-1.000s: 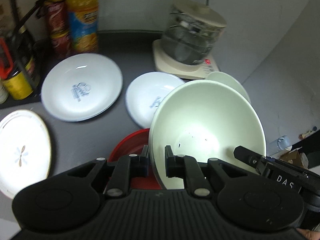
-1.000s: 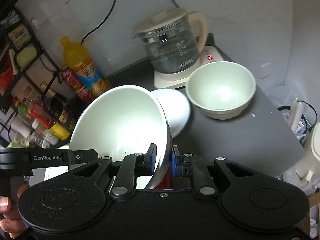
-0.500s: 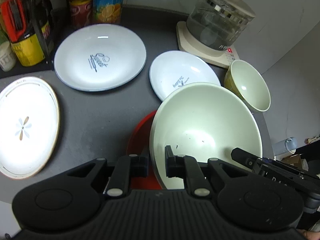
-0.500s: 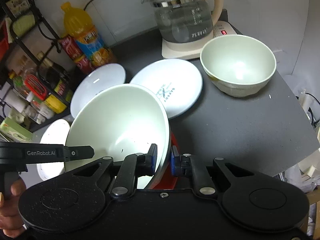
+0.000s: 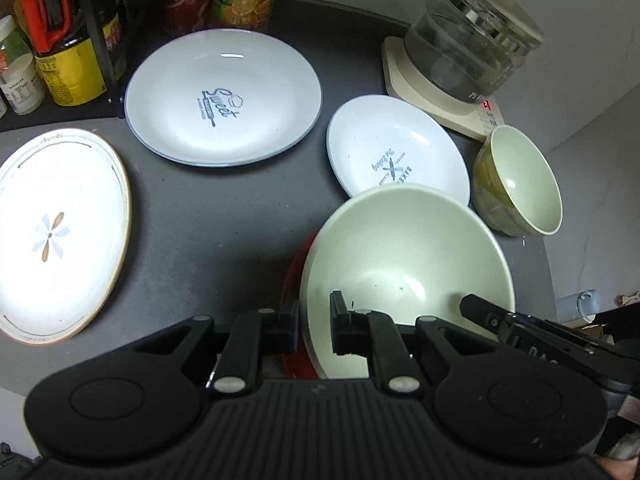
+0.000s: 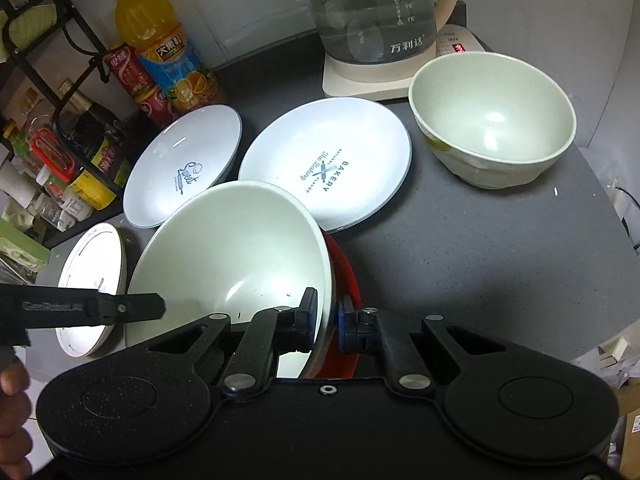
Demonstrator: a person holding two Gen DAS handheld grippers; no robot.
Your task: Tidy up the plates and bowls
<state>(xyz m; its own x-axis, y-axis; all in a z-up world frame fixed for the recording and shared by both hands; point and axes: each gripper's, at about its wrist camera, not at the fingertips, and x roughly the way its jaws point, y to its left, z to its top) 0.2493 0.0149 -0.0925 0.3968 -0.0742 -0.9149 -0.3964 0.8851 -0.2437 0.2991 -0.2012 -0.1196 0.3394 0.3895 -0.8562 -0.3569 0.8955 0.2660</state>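
A large pale green bowl (image 5: 404, 264) (image 6: 240, 248) is held tilted by its rim between both grippers, just above a red dish (image 5: 294, 276) (image 6: 346, 272) on the dark table. My left gripper (image 5: 315, 320) is shut on the bowl's left rim. My right gripper (image 6: 327, 312) has the right rim between its pads, its jaws closing tight on it. A smaller green bowl (image 5: 520, 184) (image 6: 492, 120) stands at the right. A white "Bakery" plate (image 5: 396, 148) (image 6: 324, 160), a "Sweet" plate (image 5: 224, 96) (image 6: 184, 168) and a flower plate (image 5: 56, 232) (image 6: 92, 280) lie flat.
A glass kettle (image 5: 468, 48) (image 6: 372, 20) on its base stands at the back right. An orange juice bottle (image 6: 160, 52) and cans line the back wall. A black rack (image 6: 40, 120) of jars is at the left. The table edge (image 6: 600, 240) curves close on the right.
Both grippers have sunk toward the table with the large bowl in them. The bowl now sits lower over the red dish.
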